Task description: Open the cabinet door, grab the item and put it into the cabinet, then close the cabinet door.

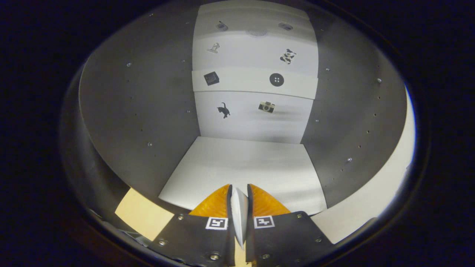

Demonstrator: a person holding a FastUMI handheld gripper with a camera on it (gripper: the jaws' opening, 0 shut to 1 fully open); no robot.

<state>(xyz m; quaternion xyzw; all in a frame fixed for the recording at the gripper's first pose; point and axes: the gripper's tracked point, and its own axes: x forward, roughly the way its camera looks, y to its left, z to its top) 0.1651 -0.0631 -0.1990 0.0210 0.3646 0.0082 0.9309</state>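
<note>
Your gripper [239, 193] has its 2 fingers clamped on 1 thin white item [239, 211], facing the open cabinet [130, 111] w/ 6 stickers [276, 79] on its back wall

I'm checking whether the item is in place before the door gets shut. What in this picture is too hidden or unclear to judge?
- White item, gripper view: clamped between the tool fingers, which cover its sides; its kind and full shape cannot be told.
- Cabinet floor: its near edge is hidden behind the fingers.
- Cabinet door: cannot be made out.
- Small pictures on the back wall: the upper ones are too small and blurred.
</note>
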